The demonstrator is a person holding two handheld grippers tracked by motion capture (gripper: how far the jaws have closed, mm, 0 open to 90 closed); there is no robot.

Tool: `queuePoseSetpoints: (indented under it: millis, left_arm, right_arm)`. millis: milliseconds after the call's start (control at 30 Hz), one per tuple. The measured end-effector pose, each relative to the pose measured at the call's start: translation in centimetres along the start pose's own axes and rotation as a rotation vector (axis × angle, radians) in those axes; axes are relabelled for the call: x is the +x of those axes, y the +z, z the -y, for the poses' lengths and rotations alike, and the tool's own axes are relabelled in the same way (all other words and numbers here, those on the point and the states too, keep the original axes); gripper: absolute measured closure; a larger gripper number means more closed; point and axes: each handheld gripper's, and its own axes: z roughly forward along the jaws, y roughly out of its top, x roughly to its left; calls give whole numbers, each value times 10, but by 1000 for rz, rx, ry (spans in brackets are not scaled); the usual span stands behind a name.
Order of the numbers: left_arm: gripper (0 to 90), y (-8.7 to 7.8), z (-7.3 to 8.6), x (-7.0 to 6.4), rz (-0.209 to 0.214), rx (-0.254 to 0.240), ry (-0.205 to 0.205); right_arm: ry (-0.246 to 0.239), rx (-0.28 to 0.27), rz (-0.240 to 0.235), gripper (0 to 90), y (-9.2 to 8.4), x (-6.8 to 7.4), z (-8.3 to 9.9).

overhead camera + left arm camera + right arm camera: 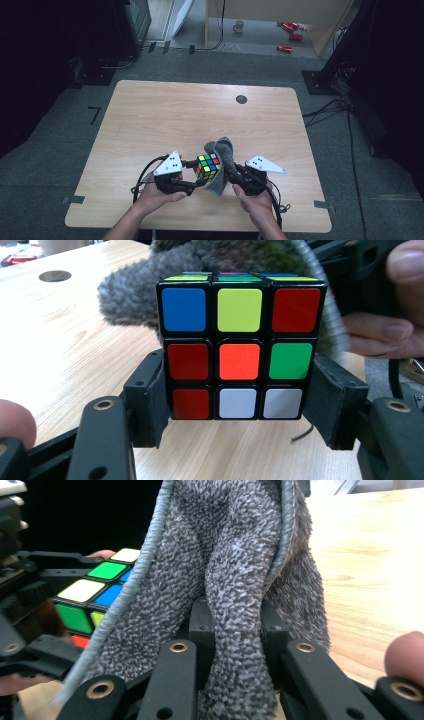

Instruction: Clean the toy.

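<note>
While 2 tools grip, 1 cube (239, 352) meets 1 cloth (235, 580).

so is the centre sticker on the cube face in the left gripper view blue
No, the centre sticker on the cube face there is orange; blue sits at the top left corner.

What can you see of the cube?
The cube is a glossy black plastic 3x3 puzzle with scrambled stickers: blue, yellow, red, then red, orange, green, then red, white, white on the face toward the left gripper's camera. It is upright, above the table, clamped at its lower sides by the left gripper. The grey cloth lies against its far side.
</note>
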Motion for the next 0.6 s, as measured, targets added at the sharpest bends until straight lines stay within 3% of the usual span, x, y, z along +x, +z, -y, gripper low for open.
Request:
queuePoseSetpoints:
  millis: [200, 400, 567, 600]
  left_arm:
    - [358, -6, -3, 2, 19, -27, -17]
    - [358, 0, 0, 1, 18, -2, -10]
    - [358, -4, -3, 1, 27, -29, -27]
    - [358, -6, -4, 3, 23, -46, -47]
  right_arm:
    - [-32, 68, 5, 758, 12, 5, 12]
    - [-2, -13, -1, 759, 0, 3, 0]
    - [-15, 67, 10, 762, 12, 3, 12]
    - [-20, 74, 12, 761, 14, 4, 14]
